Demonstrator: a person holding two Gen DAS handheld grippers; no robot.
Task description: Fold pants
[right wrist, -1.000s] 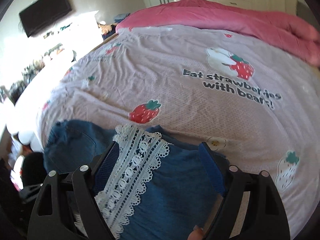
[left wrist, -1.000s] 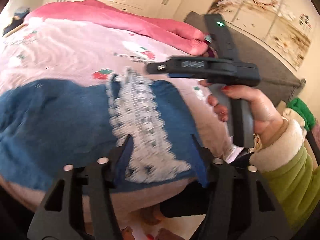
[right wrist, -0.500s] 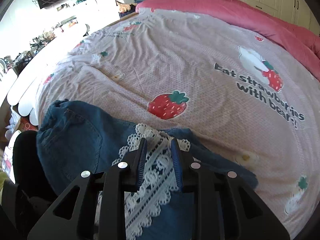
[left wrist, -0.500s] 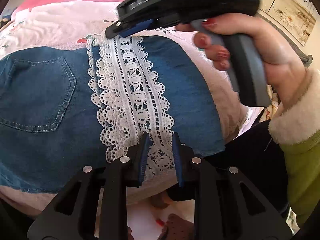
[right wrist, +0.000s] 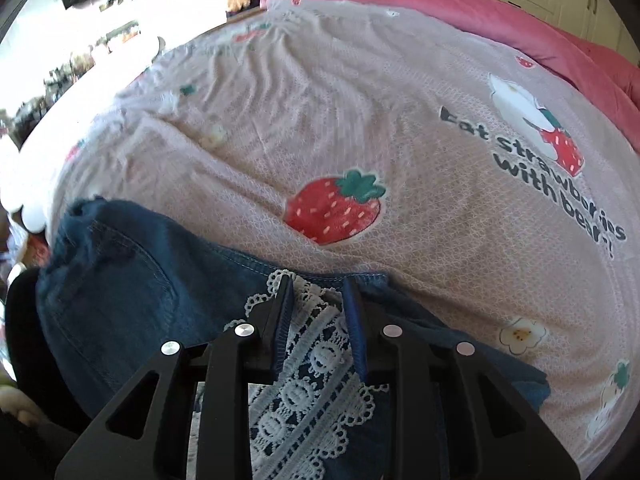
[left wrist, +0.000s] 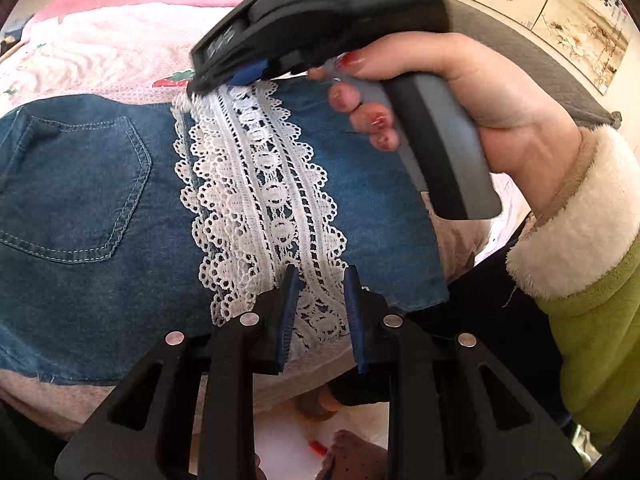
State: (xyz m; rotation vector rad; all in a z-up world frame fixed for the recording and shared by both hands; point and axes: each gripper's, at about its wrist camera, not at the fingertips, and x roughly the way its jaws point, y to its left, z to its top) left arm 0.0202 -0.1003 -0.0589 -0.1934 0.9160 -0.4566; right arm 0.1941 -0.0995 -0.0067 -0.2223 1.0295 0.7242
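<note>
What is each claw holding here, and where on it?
Both grip the blue denim pants by the white lace strip: left claw at its near end, right claw at its far end.

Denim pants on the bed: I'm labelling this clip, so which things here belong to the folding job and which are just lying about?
Belongs to the job:
- denim pants
- white lace strip on the pants
- left gripper, closed on the lace's near end
- right gripper, closed on its far end

Just lying about:
- strawberry bedsheet
- pink quilt
</note>
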